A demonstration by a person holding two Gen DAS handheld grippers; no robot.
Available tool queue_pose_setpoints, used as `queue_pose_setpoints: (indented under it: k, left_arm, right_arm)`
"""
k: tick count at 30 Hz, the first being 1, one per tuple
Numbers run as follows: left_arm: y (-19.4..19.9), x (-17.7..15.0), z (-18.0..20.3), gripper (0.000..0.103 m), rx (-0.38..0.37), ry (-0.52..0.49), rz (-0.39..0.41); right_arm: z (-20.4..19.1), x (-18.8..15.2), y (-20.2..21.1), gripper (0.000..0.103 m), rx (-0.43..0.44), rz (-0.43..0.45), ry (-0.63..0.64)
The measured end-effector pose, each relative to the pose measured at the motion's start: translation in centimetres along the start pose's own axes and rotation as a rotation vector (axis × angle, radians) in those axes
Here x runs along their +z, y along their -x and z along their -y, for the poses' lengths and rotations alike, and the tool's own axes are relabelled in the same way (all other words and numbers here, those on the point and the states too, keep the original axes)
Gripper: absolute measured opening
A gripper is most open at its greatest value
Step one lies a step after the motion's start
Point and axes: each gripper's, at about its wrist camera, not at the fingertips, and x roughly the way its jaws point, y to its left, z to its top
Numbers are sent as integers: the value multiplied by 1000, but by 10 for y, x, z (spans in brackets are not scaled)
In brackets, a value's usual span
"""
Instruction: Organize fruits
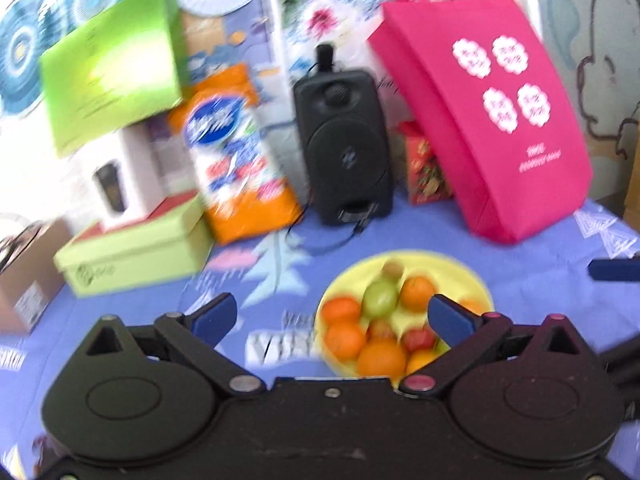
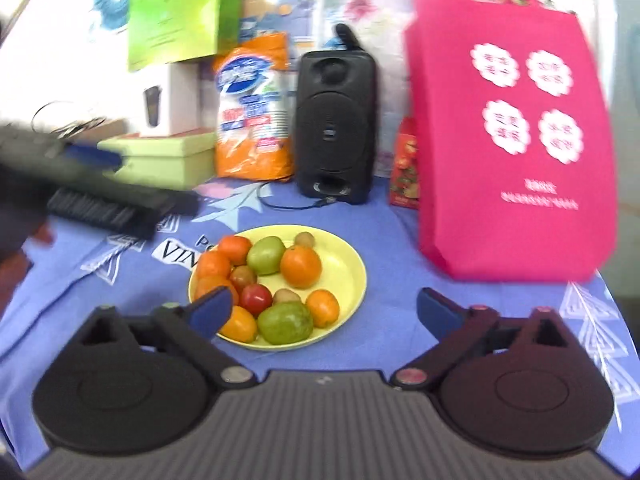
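Here both my tools, left [image 1: 332, 320] and right [image 2: 325, 309], hang wide open and empty above the plate [image 2: 352, 264] of fruit [image 2: 300, 266], ready to pick.

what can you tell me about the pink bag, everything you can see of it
The pink bag is a bright magenta tote that looks like non-woven fabric, with two loop handles at the top. Its front carries four white flower-shaped badges above small white lettering, too blurred to read. It stands upright, leaning slightly, on the blue tablecloth, to the right of the yellow plate and apart from it. A red carton sits against its lower left edge. Neither gripper touches it.
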Motion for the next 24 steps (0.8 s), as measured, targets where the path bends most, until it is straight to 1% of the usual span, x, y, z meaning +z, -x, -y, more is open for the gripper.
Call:
queue_pose_setpoints:
  k: [3, 6, 9, 11, 13, 16, 19, 21, 24]
  left_arm:
    - [16, -24, -1, 103, 38, 22, -52]
    - [34, -45, -2, 103, 35, 50, -85]
    - [52, -63, -5, 103, 40, 82, -111]
    - [64, -74, -7, 103, 50, 95, -117]
    - [75, -84, -8, 103, 48, 96, -134]
    - [92, -95, -7, 103, 86, 100, -167]
    - [113, -107, -6, 103, 122, 118, -156]
    - [129, -117, -7, 103, 103, 151, -142]
    - [146, -124, -14, 103, 50, 228, -135]
  right_arm:
    - [-6, -9, 7, 103, -36, -46, -60]
    - [-16, -17, 14, 103, -76, -102, -98]
    - [-26, -28, 23, 103, -177, -149, -109]
    - [-29, -33, 33, 103, -218, -156, -121]
    - [-28, -37, 44, 103, -213, -160, -138]
    - [-30, -42, 60, 103, -234, -159, -131]
    - [-32, -50, 79, 103, -242, -134, -146]
    - [-32, -57, 90, 103, -226, -115, -157]
    - [-38, -63, 100, 103, -209, -129, -150]
